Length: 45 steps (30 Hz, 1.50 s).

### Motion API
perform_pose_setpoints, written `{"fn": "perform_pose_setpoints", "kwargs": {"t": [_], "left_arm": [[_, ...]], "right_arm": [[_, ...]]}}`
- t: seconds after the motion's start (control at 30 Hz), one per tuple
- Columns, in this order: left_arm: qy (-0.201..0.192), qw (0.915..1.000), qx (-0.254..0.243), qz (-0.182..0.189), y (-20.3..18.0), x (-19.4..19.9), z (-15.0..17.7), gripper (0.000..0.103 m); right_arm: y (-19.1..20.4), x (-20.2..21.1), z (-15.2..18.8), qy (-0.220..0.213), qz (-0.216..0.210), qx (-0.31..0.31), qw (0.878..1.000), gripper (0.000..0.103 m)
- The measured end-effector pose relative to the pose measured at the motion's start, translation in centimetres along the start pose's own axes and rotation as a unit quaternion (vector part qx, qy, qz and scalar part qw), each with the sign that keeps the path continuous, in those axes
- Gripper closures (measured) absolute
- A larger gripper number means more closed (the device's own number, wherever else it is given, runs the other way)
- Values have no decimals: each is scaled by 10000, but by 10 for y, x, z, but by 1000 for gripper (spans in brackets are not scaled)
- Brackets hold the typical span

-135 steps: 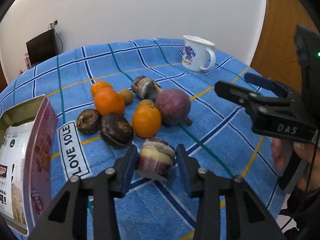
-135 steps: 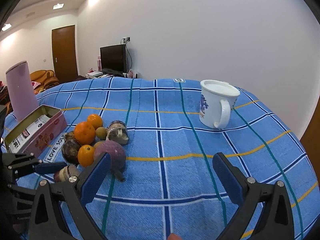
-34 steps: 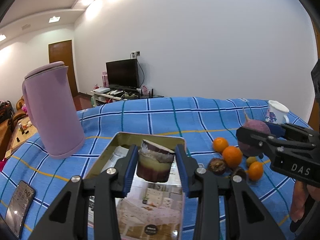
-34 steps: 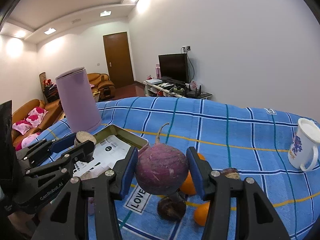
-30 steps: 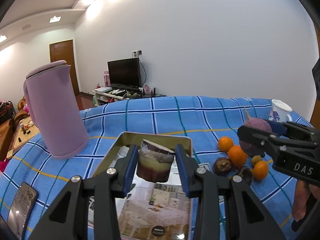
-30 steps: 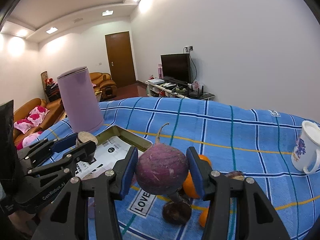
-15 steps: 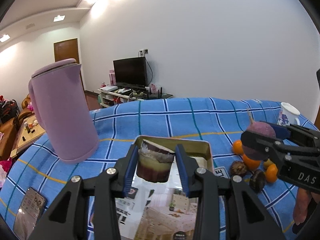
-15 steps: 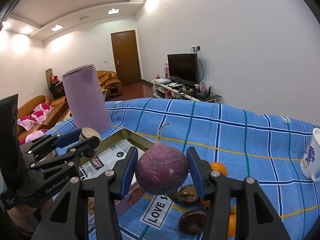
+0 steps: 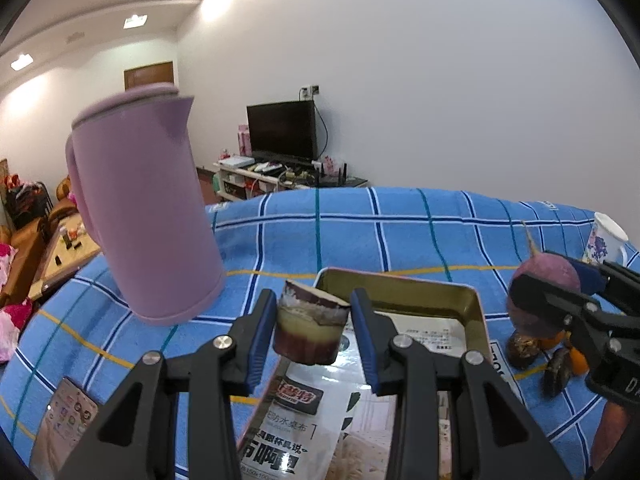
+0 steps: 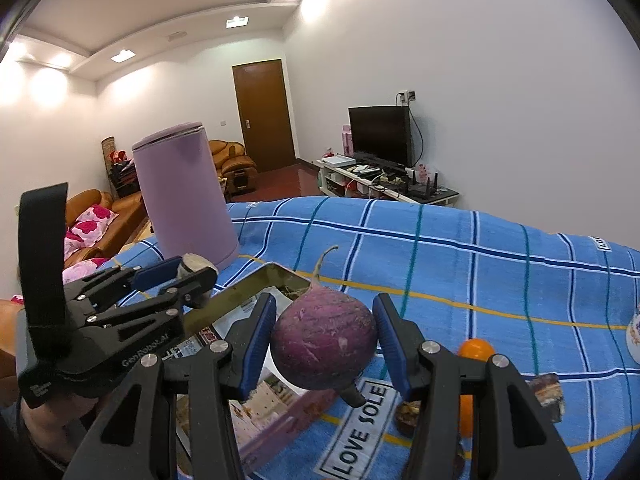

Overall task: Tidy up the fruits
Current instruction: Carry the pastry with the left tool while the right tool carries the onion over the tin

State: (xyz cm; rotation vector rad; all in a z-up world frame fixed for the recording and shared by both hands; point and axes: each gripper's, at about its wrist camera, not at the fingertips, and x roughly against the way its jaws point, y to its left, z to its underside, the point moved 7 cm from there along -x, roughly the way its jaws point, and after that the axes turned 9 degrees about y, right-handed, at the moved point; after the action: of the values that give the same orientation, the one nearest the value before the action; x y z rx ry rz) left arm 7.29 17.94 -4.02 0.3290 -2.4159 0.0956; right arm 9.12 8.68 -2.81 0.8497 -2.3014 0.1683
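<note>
Jaws on the left gripper [image 9: 313,330] are clamped on a cut purple yam chunk [image 9: 310,330] – hovering over the open tin [image 9: 474,305]. Right gripper [image 10: 325,340] pinches a round purple turnip [image 10: 325,338] beside it.

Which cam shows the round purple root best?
Right wrist: the round purple root sits centered, close and sharp between the right gripper pads. Left wrist shows it only small at the frame's right edge, half hidden by that gripper.
</note>
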Motion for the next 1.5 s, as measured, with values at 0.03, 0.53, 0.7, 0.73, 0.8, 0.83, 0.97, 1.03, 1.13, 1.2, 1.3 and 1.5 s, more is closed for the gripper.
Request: {"fn": "perform_pose_setpoints", "kwargs": {"t": [0.03,0.53,0.7,0.73,0.8,0.83,0.97,1.03,1.13,1.2,1.3,1.5], "left_arm": [[21,10000,3,-5,1,-2,0,63],[60,9999,-114,-54,-1,-7,5,63],[115,9998,-145,-53,-2,-9,8,63],[135,9998,-153,-53,-2,-10,8,63],[182,9997,-160,-52,-2,-12,9,63],[201,9996,-165,-53,-2,-13,10,63],[258,9995,-190,-50,-3,-15,12,63],[307,9993,-206,-40,-5,-17,13,63],[331,9992,-230,-47,-5,-18,14,63],[330,9991,-246,-58,-6,-18,14,63],[335,9989,-302,-90,-8,-19,15,63],[349,9988,-335,-76,-8,-20,17,63]], "right_arm": [[1,-3,0,8,-6,3,10000,51],[16,-24,2,91,-61,84,9999,51],[13,-23,2,52,-77,53,9999,51],[13,-23,2,62,-83,50,9999,51],[14,-26,3,117,-85,71,9999,51],[15,-26,4,154,-98,89,9998,51],[17,-30,6,227,-122,117,9996,51],[18,-31,6,248,-134,130,9995,51],[19,-32,8,293,-174,135,9993,51],[19,-33,9,328,-169,150,9992,51],[21,-37,12,398,-176,202,9988,51],[23,-42,16,554,-252,251,9978,51]]}}
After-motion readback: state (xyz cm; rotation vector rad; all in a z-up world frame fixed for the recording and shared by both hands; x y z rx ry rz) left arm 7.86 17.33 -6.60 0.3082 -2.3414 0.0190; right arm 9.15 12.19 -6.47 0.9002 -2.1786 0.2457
